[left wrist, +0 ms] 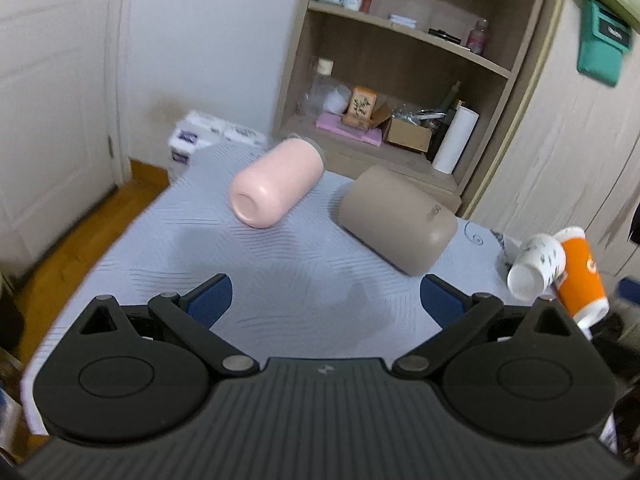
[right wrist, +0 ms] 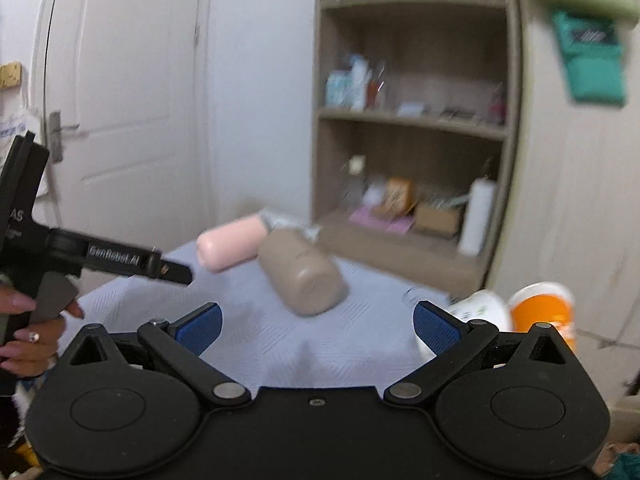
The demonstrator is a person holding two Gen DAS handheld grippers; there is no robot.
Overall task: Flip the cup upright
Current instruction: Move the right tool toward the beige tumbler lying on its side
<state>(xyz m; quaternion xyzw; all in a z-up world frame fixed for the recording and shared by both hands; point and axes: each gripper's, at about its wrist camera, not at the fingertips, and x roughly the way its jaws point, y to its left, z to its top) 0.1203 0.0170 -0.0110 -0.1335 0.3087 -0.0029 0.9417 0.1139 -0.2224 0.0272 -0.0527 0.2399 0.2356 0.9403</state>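
Observation:
A pink cup (left wrist: 276,184) and a taupe cup (left wrist: 396,220) lie on their sides on the pale blue patterned surface (left wrist: 200,248). A white patterned paper cup (left wrist: 536,264) and an orange paper cup (left wrist: 580,276) lie tipped at the right edge. My left gripper (left wrist: 326,300) is open and empty, held above the surface short of the cups. My right gripper (right wrist: 316,328) is open and empty, with the taupe cup (right wrist: 304,272), pink cup (right wrist: 232,248), white cup (right wrist: 480,312) and orange cup (right wrist: 540,312) ahead. The left gripper (right wrist: 176,272) shows from the side in the right wrist view.
A wooden shelf unit (left wrist: 400,80) with bottles, boxes and a paper roll stands behind the surface. A white door (left wrist: 48,100) and wooden floor (left wrist: 80,232) are to the left. Tissue packs (left wrist: 208,132) sit at the far edge.

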